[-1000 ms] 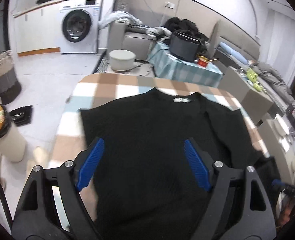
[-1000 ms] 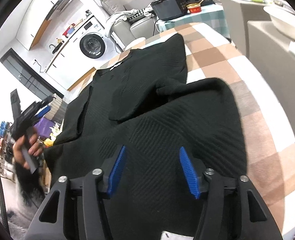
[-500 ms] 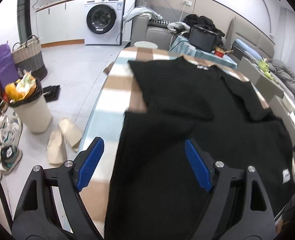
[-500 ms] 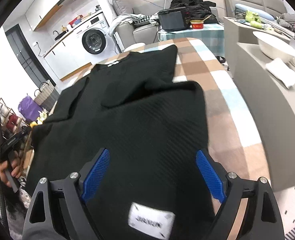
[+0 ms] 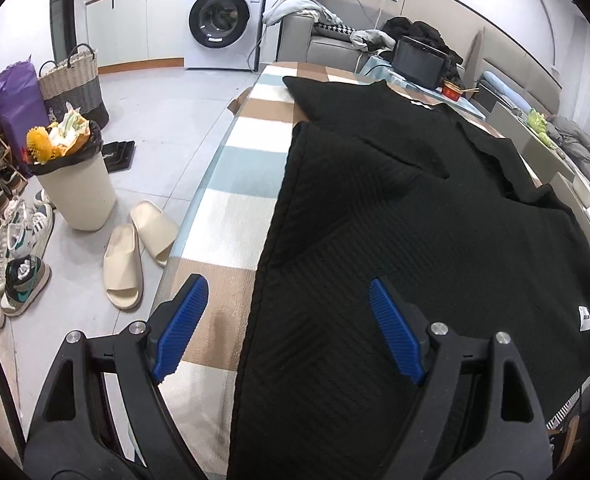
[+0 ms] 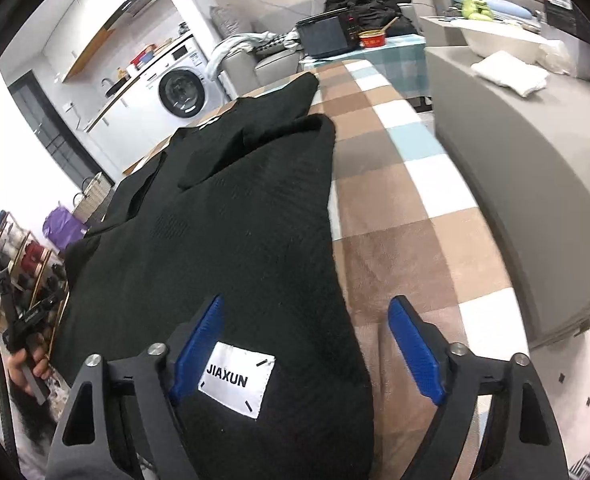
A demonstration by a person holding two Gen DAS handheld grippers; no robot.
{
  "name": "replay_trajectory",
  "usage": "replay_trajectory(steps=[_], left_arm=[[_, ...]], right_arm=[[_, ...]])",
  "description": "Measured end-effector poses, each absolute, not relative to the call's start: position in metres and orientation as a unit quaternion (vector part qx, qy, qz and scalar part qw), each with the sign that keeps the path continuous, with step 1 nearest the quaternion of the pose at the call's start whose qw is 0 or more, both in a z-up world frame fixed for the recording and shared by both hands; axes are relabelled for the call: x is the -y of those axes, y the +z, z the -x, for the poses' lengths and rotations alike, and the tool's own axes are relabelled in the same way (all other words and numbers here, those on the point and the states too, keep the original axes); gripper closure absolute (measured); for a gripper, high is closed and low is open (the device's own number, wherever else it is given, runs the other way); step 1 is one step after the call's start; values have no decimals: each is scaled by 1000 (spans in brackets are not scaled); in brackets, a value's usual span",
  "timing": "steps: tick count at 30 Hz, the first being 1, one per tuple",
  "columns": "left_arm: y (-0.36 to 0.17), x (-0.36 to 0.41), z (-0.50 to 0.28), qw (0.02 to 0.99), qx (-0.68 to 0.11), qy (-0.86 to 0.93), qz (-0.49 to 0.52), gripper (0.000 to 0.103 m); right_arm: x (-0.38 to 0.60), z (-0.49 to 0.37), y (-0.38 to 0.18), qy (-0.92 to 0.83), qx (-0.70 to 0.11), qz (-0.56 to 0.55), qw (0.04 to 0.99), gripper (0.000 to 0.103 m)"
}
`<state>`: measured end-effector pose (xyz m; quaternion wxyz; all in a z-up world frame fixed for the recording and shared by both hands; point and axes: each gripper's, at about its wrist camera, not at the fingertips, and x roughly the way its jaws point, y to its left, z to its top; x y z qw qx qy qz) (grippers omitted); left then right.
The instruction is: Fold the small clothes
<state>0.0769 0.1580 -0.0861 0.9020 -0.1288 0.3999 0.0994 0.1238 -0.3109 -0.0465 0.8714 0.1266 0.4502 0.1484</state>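
Observation:
A black knit sweater (image 5: 415, 240) lies flat on a table covered with a checked blanket (image 5: 231, 200), its sleeves folded in over the body. My left gripper (image 5: 287, 292) hangs open over the sweater's near left edge, which runs between the fingers without touching the pads. My right gripper (image 6: 307, 308) straddles the near right edge of the sweater (image 6: 235, 220). A white "JIAXUN" label (image 6: 237, 380) lies beside its left pad. Its jaws are closing, but the pads stand apart from the cloth. A hand holds the left gripper (image 6: 27, 320) at the right wrist view's left edge.
On the floor left of the table are a full bin (image 5: 75, 188), beige slippers (image 5: 135, 248) and sneakers (image 5: 19, 256). A washing machine (image 5: 221, 20) and a woven basket (image 5: 73, 80) stand further back. A grey cabinet (image 6: 535, 160) runs close along the table's right side.
My left gripper has swung from over the sweater's middle to its near left edge. My right gripper's jaws spread wider and it slid to the near right corner, bringing the label into view.

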Motion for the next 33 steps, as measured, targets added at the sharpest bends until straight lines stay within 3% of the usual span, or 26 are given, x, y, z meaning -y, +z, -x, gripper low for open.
replay_trajectory(steps=[4,6,8,9,10,11,12,13,23,29,30,33], left_arm=[[-89,-158,-91,897,-412,89,132,22],[-92,-156,-91,896,-414,79,136,22],[-91,-156,-99,896,-416,65,141,28],[-91,-154,-98,900,-409,60,138,44],[-91,-152,-99,900,-411,58,134,61],[-91,-150,-99,902,-410,61,124,71],[-91,-148,-100,902,-412,55,120,96],[-91,-146,-100,902,-412,40,122,97],[-56,-136,-66,930,-350,20,115,98],[-66,-139,-64,918,-378,22,117,94],[-69,-139,-66,914,-387,14,121,86],[-75,-140,-67,912,-393,32,112,41]], right_arm=[[304,-128,-52,153,-456,-99,871,29],[300,-128,-52,154,-458,-84,871,39],[296,-129,-53,166,-458,-74,870,57],[292,-129,-54,175,-458,-64,869,62],[290,-129,-54,178,-456,-57,870,75],[288,-129,-54,184,-456,-54,869,89],[287,-129,-54,185,-456,-53,869,95],[288,-128,-53,180,-451,-53,872,96],[316,-102,-18,193,-376,-117,899,98],[321,-109,-38,200,-405,-139,881,96],[322,-112,-43,201,-416,-140,876,95],[325,-114,-53,189,-433,-127,872,85]])
